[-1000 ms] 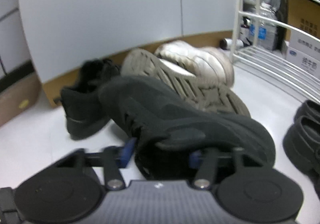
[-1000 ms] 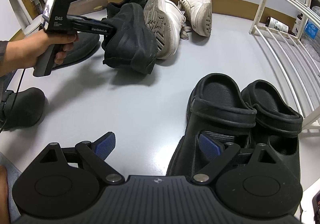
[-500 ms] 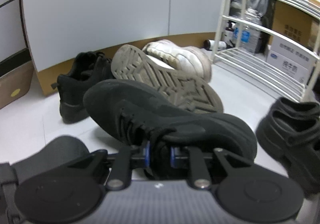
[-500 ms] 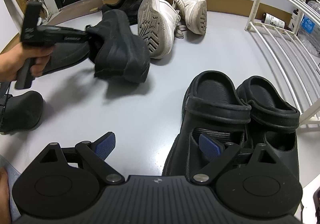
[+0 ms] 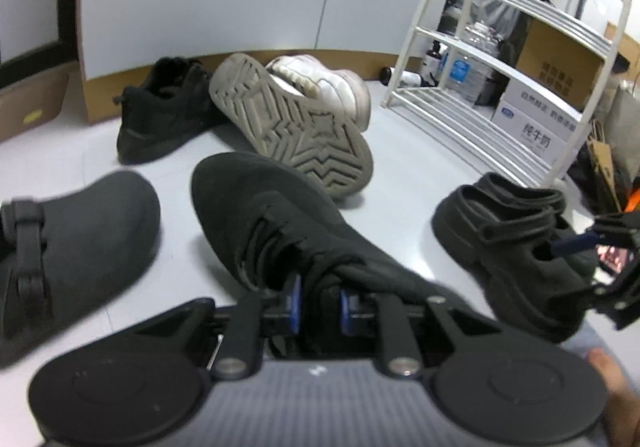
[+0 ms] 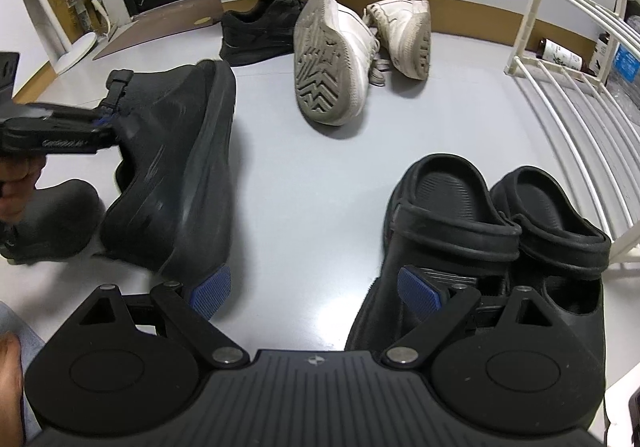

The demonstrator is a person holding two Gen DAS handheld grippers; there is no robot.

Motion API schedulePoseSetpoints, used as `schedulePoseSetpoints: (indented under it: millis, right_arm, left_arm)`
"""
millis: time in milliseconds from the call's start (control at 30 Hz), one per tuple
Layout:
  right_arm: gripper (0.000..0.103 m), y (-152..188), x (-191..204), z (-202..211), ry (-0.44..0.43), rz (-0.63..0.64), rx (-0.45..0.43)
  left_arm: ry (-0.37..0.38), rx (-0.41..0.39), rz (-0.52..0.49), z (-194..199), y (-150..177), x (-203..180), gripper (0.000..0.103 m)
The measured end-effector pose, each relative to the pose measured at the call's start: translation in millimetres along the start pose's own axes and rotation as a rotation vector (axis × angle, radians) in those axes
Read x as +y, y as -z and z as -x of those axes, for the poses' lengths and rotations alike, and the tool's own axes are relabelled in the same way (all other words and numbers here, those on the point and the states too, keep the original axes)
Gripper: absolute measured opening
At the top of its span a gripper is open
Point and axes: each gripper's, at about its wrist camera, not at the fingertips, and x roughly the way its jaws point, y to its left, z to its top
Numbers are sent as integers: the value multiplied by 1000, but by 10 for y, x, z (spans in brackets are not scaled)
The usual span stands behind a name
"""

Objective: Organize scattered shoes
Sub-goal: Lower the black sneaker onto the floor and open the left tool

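Left gripper (image 5: 319,305) clamps black knit lace-up sneaker (image 5: 288,231) collar; right gripper (image 6: 316,293) gapes wide over bare grey floor (image 6: 304,183) (open room mid-floor), black rubber clogs (image 6: 472,231) beside white wire rack (image 6: 568,59).

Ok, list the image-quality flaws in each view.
Left wrist view: fisheye bowing of the white rack, soft focus overall, the right claw smeared at the frame edge. Right wrist view: sharper, motion blur on the held black sneaker, glare patch on the floor.
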Motion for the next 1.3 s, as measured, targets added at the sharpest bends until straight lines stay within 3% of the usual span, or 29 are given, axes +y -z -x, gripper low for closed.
schedulePoseSetpoints:
  millis: [467, 667, 767, 1167, 1300]
  right_arm:
    - [94, 15, -6, -7, -1, -4, 7]
    - [94, 21, -17, 0, 0, -10, 7]
    - [94, 20, -22, 2, -1, -14, 5]
    - [94, -22, 173, -41, -67, 0, 4]
    - [94, -36, 277, -70, -103, 7, 11]
  left_arm:
    - [23, 55, 22, 41, 72, -281, 21]
    - [73, 85, -11, -41, -61, -478, 32]
    - [96, 60, 18, 51, -80, -491, 47]
    - [-26, 60, 103, 466, 24, -378, 53]
    - [-51, 69, 105, 555, 35, -430, 61]
